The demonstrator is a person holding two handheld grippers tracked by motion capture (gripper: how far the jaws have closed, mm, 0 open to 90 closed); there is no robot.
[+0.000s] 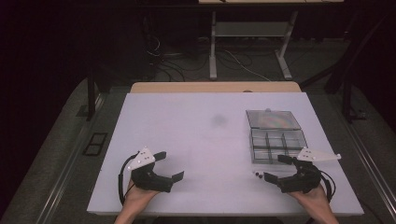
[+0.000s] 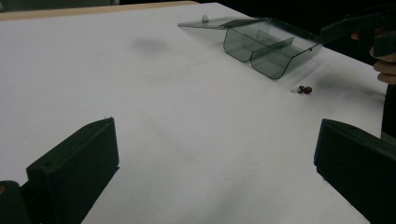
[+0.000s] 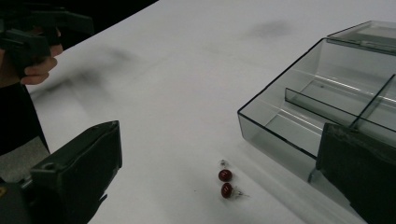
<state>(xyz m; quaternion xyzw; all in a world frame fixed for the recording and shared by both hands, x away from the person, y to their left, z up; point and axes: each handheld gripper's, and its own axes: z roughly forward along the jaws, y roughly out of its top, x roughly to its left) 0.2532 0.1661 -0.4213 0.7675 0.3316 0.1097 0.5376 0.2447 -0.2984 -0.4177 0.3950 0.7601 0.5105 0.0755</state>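
R gripper [image 1: 274, 167] sits w/ jaws spread wide, nothing between them, parked just beside the pair of red stud earrings [image 3: 225, 182] at the near-left corner of the clear compartment box [image 3: 299, 116]. I read that as lined up for a pick: earrings lie loose on the board, touching neither jaw nor box, posts sticking out sideways, so I'd need to come down over one and pinch carefully. The box has its hinged lid [image 1: 272, 119] flipped back flat behind it, dividers exposed, compartments look empty as far as I can tell — prob. where the studs go.

L gripper [image 1: 170, 167] also wide open, holding nothing, resting low on the near-left part of the board, well apart from the earrings; I judge it's idle, maybe kept ready to steady the box.

Surface: white matte board [image 1: 196, 140] w/ a faint grey smudge [image 1: 218, 120] mid-board, laid on a wooden table [image 1: 215, 87]. Room is dark; grey floor, cables [image 1: 233, 60] and legs of another desk [image 1: 212, 46] behind.
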